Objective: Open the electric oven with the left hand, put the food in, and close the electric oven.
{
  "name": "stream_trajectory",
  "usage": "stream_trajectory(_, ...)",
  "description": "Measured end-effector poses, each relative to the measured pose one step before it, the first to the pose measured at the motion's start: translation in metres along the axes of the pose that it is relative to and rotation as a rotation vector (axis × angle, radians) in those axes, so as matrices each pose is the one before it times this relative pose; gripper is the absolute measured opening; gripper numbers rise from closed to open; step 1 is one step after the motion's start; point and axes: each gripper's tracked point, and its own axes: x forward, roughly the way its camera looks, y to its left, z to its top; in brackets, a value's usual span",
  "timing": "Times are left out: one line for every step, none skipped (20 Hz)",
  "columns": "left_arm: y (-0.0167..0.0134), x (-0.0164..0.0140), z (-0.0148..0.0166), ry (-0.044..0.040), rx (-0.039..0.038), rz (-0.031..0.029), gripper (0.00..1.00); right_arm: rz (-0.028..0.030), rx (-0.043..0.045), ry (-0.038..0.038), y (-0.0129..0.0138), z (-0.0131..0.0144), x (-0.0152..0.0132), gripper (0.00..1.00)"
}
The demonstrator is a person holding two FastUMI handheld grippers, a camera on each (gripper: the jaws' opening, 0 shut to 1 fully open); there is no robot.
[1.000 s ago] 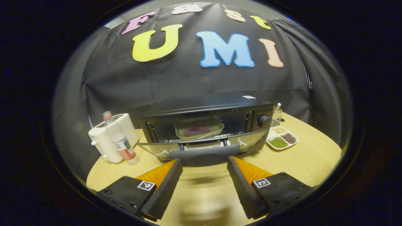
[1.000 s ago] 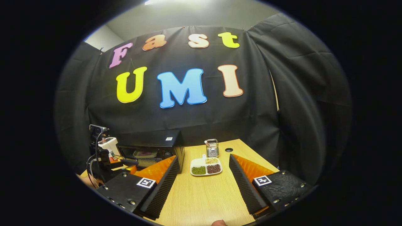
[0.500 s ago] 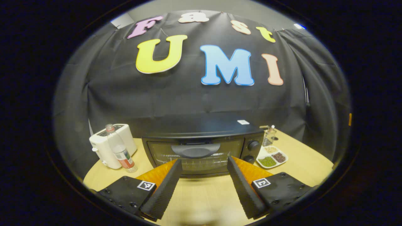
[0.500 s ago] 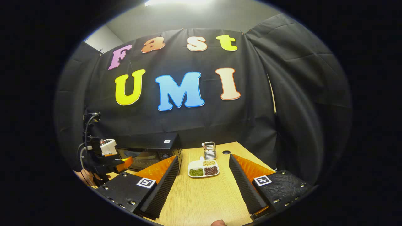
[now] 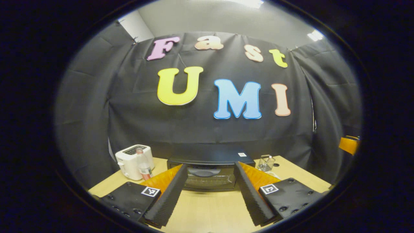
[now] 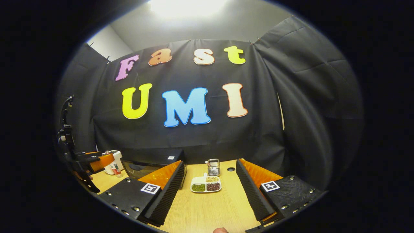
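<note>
Your electric oven (image 5: pixel 210 171) sits toward the back of the wooden surface (image 5: pixel 207 210) with its door shut and upright, handle (image 5: pixel 204 172) across the top of the glass, so the closing step reads as done; whether the food is inside can't be told through the dark glass, but nothing food-like waits in either tool. Your left tool (image 5: pixel 208 197) is spread open and empty, held off the oven, its fingers framing the door from a short way back. Your right tool (image 6: pixel 210 197) is also open and empty, over the surface near the divided dish of beans (image 6: pixel 206 186), well apart from the oven (image 6: pixel 152 163). Judged from this, the task looks essentially finished, with only backing off left. The oven's long axis runs side to side along the cloth wall, door facing you, knob side toward the dish. A white toaster (image 5: pixel 134 157) and a bottle (image 5: pixel 144 168) stand just beside its other end, a wire cup (image 5: pixel 266 161) by the dish side.
</note>
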Motion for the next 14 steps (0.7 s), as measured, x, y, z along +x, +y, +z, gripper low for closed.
stream_trajectory(0.00389,-0.01464,0.01138,-0.02293,0.00924,0.02149,1.0,0.00953,-0.00244,-0.01046,-0.00251,0.00516,-0.00282,0.98)
stream_trajectory(0.00397,-0.01298,0.01021,-0.02328,0.01026,0.02189,0.97,0.01207,-0.00372,-0.01207,-0.00246,0.00395,-0.00255,0.98)
stream_trajectory(0.00496,-0.01117,0.0093,-0.01846,0.00467,0.02034,0.98,0.00134,-0.00747,-0.01898,-0.00301,0.00641,-0.00173,0.98)
stream_trajectory(0.00242,-0.01146,0.00641,-0.00852,-0.00175,0.01234,0.99,-0.00305,-0.01111,-0.01093,-0.00355,0.00401,-0.00118,0.98)
stream_trajectory(0.00194,-0.00963,0.00653,-0.00762,-0.00884,0.00374,1.0,-0.00571,-0.0087,-0.00647,-0.00223,0.00305,-0.00347,0.98)
stream_trajectory(0.00342,-0.00764,0.00615,-0.00959,-0.00711,0.00459,1.0,0.00097,-0.00295,-0.00933,0.00114,0.00334,-0.00367,0.98)
stream_trajectory(0.00499,-0.00654,0.00534,-0.00934,-0.00255,0.00624,1.0,-0.00137,0.0013,-0.00761,0.0016,0.00372,-0.00378,0.98)
stream_trajectory(0.00515,-0.00771,0.00428,-0.00738,0.00092,0.00494,1.0,0.00092,0.00347,-0.00469,0.00189,0.00206,-0.00475,0.98)
stream_trajectory(0.00406,-0.00724,0.00538,-0.00878,0.00287,0.0018,1.0,0.00075,0.00297,-0.00379,0.00337,0.00257,-0.00536,0.98)
stream_trajectory(0.00355,-0.00619,0.00235,-0.00581,0.00479,-0.00153,0.9,-0.00148,0.00154,-0.0037,0.00264,0.00164,-0.00482,0.98)
stream_trajectory(0.00418,-0.00799,0.00419,-0.00781,0.00249,-0.00365,1.0,0.00369,0.00085,-0.00687,0.00424,0.00334,-0.00548,0.98)
stream_trajectory(0.00363,-0.00695,0.00373,-0.00688,0.00241,-0.00533,1.0,-0.00327,-0.00015,-0.00632,0.00428,0.00366,-0.00574,0.98)
stream_trajectory(0.00333,-0.00703,0.0038,-0.00676,0.00277,-0.00537,1.0,-0.00549,-0.00227,-0.00641,0.00312,0.00366,-0.00637,0.98)
stream_trajectory(0.00535,-0.00884,0.00299,-0.00118,0.00249,-0.00277,1.0,-0.00747,0.00001,0.00095,0.0035,0.0014,-0.00749,0.98)
